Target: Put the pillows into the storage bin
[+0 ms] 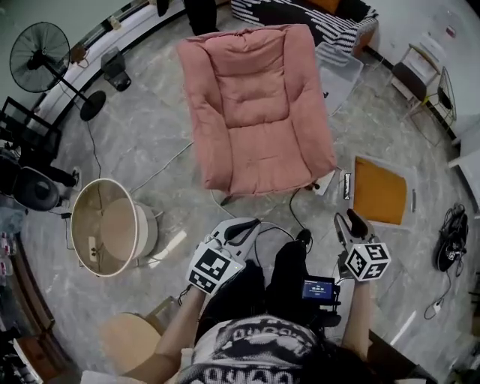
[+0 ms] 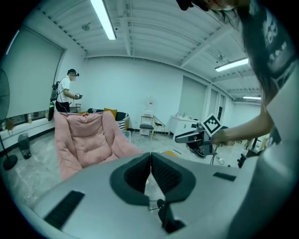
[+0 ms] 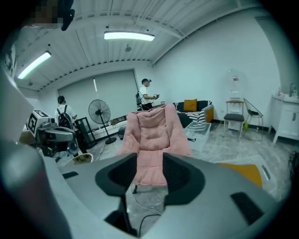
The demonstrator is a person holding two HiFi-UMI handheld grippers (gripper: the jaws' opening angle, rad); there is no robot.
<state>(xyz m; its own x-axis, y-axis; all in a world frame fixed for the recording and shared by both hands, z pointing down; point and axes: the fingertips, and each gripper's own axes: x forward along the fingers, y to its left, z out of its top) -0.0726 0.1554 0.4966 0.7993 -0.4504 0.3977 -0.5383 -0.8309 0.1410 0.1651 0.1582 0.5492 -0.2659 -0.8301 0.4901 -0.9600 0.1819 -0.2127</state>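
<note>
No brand or label could be read. Only black-and-white square markers were carried on the cubes of both hand-held grippers, and the figures on a small screen (image 1: pixel 320 287) by the legs were too small.

A grey marbled floor (image 1: pixel 150 150) was seen under a pink chair (image 1: pixel 255 112), a standing fan (image 1: pixel 41 45), a round cream tub (image 1: pixel 90 210) and a flat orange pad (image 1: pixel 379 191) set in a pale rectangular surround.

An orange pillow (image 3: pixel 190 105) was seen on the striped sofa (image 1: pixel 315 21) at the far wall, with the clear bin (image 1: pixel 341 71) just beside that sofa. Both were well apart from the grippers.

The left hand-held gripper (image 2: pixel 150 156) was seen with its jaws brought together and nothing between them. The right hand-held gripper (image 3: pixel 149 163) was held narrowly apart and empty, the pink chair visible through the gap.

Ceiling strip lights (image 3: pixel 128 36) and 2 other people, 1 beside the sofa (image 3: pixel 147 95) and 1 at the left (image 3: pixel 63 112), were shown only in the gripper views. The pad's surround was shown whole only in the head view.
</note>
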